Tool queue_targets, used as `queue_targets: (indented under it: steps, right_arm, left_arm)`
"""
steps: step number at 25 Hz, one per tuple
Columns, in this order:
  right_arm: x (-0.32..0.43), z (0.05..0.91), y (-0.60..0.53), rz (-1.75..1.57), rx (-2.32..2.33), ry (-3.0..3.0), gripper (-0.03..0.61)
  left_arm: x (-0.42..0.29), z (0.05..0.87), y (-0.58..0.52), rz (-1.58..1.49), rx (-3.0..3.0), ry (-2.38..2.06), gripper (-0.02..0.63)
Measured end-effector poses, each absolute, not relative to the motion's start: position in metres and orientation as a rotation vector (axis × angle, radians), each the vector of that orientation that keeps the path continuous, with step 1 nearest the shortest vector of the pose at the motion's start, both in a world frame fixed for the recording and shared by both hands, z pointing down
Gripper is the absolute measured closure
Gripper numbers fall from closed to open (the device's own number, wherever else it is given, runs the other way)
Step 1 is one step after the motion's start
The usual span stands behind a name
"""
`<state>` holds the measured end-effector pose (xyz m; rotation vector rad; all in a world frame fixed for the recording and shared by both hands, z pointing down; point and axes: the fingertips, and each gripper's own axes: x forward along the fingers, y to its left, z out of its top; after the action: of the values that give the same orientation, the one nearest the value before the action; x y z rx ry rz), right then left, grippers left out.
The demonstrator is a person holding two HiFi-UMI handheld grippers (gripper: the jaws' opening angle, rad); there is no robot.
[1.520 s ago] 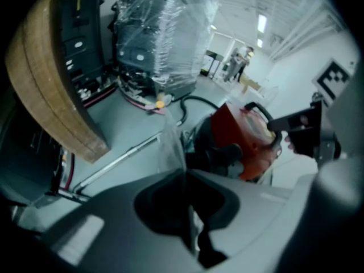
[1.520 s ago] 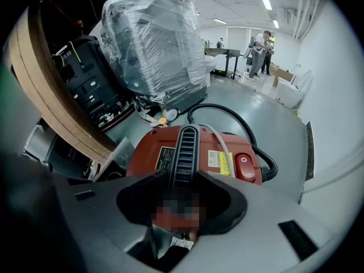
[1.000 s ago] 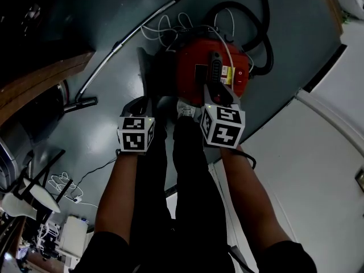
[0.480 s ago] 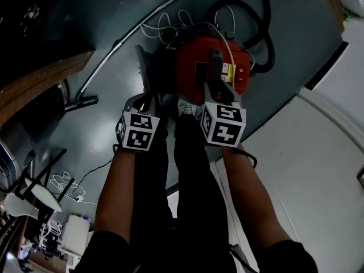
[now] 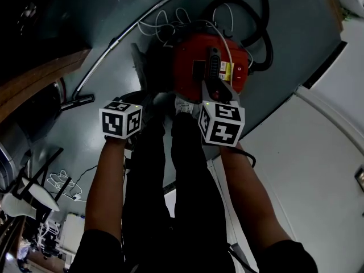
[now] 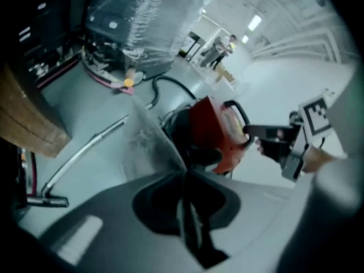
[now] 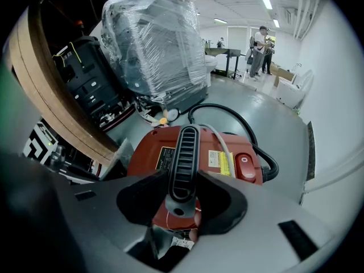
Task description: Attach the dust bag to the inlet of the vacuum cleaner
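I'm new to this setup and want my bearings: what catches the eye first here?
The red vacuum cleaner on the grey floor, with the right hand-held gripper clamped on its black handle. Beside it, the left hand-held gripper pinches a grey dust bag. Behind stands a large plastic-wrapped load.

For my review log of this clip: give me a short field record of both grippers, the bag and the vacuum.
left gripper: jaws shut on the dust bag edge
right gripper: jaws shut on the vacuum cleaner handle
dust bag: grey, thin, beside the vacuum cleaner
vacuum cleaner: red, on the floor
bag on inlet: cannot tell
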<state>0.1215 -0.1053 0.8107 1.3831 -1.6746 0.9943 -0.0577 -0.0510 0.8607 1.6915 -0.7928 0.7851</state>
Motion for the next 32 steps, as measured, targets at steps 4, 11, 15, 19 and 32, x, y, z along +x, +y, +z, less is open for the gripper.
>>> queue_targets:
  steps: [4, 11, 15, 19, 32]
  right_arm:
    - [0.121, 0.811, -0.106, 0.995, 1.381, -1.678, 0.430]
    - [0.122, 0.810, -0.105, 0.994, 1.390, -1.679, 0.430]
    - [0.121, 0.810, -0.105, 0.988, 1.393, -1.682, 0.430]
    - [0.122, 0.810, -0.105, 0.989, 1.393, -1.682, 0.430]
    - [0.122, 0.810, -0.105, 0.987, 1.391, -1.678, 0.430]
  left_arm:
    - [-0.056, 0.858, -0.059, 0.760, 1.647, -0.760, 0.586]
    - [-0.044, 0.854, -0.048, 1.011, 1.932, -0.662, 0.586]
    - [-0.037, 0.855, -0.040, 1.119, 2.059, -0.612, 0.583]
    - [-0.038, 0.858, -0.039, 0.910, 1.939, -0.632, 0.583]
    - [-0.031, 0.859, -0.042, 0.986, 2.004, -0.624, 0.580]
